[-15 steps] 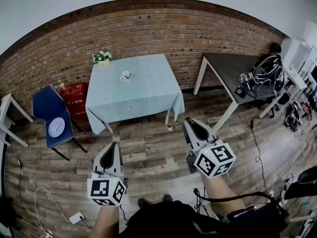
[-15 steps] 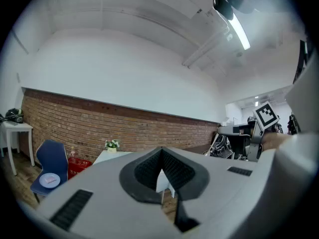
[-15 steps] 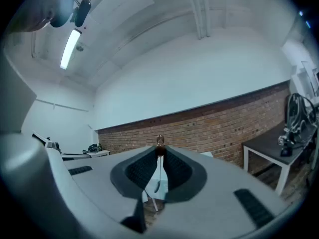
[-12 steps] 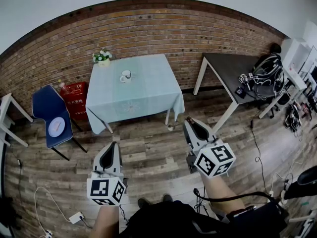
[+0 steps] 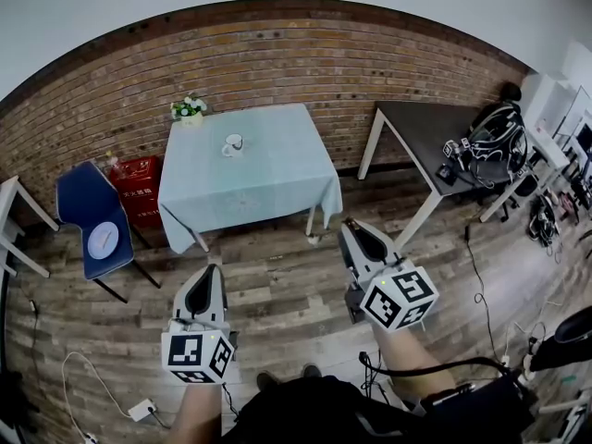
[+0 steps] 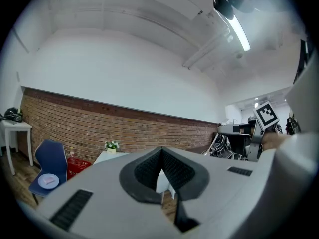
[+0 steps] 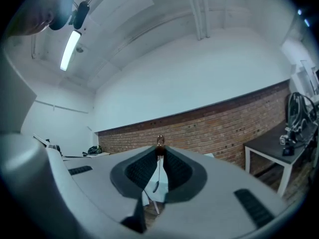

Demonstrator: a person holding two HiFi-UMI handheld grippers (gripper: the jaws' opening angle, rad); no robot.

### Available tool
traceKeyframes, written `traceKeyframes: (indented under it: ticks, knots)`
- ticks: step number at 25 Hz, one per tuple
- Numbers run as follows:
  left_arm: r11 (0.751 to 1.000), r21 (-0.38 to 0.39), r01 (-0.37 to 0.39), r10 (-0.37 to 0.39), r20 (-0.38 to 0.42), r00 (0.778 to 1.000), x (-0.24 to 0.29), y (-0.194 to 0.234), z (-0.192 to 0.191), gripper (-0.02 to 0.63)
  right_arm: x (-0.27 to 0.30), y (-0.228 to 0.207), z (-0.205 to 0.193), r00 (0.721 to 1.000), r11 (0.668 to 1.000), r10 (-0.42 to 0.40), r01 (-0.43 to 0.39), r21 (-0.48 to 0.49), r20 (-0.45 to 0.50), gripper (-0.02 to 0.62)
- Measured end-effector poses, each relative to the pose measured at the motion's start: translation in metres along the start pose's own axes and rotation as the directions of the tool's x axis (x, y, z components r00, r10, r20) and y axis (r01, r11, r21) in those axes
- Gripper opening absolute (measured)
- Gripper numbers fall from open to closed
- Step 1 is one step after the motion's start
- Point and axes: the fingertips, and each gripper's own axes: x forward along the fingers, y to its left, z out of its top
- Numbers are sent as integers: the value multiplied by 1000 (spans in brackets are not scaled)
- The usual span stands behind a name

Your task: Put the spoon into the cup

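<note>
Right gripper (image 7: 160, 148) clamped on thin spoon (image 7: 159, 167), left gripper (image 6: 162, 150) closed, empty, cup (image 5: 233, 143) on distant table (image 5: 268, 174)

Brick wall (image 5: 277, 54); wood floor (image 5: 277, 289); cloth-covered table (image 5: 268, 178); blue chair (image 5: 79, 202); dark desk (image 5: 416, 123).

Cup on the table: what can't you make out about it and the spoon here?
- cup: head view, too small to see inside.
- spoon: hidden in the head view by the right gripper that grips it.
- plate on the blue chair: head view, too small to tell what lies on it.
</note>
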Motion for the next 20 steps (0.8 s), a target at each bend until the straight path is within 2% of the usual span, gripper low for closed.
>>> traceKeyframes:
  ticks: [9, 20]
  knots:
    - [1000, -8, 7, -8, -3, 1000, -2, 23, 0, 9, 17, 18, -2, 1000, 1000, 8, -8, 11, 12, 48]
    - [998, -21, 54, -53, 15, 998, -5, 66, -2, 9, 41, 44, -9, 999, 999, -38, 37, 20, 18, 48]
